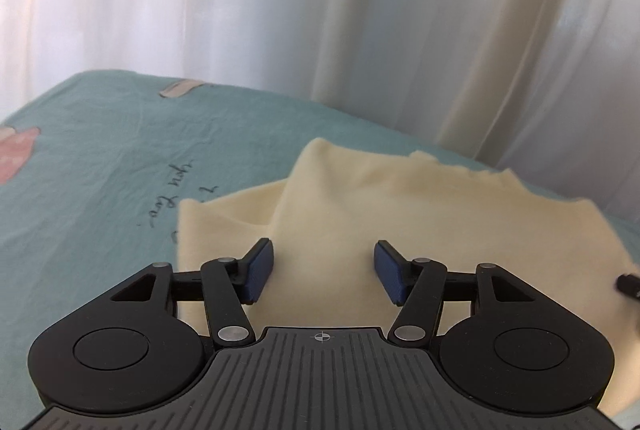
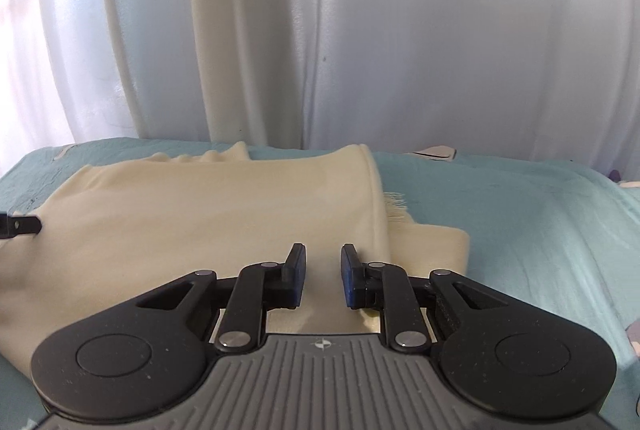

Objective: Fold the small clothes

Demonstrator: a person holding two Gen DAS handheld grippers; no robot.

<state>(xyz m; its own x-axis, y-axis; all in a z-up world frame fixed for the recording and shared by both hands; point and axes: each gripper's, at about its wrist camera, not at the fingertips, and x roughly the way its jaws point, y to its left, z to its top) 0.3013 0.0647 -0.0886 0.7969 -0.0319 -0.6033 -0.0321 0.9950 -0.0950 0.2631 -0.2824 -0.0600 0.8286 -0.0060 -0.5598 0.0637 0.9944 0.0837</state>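
I had the left gripper (image 1: 324, 272) spread wide over the near part of the cream garment (image 1: 360, 214), nothing pinched. My right gripper (image 2: 323, 278) stood slightly parted, pads clear of the cloth. The garment lay folded on the teal bedsheet (image 1: 100, 158), white curtains (image 2: 320, 30) beyond.
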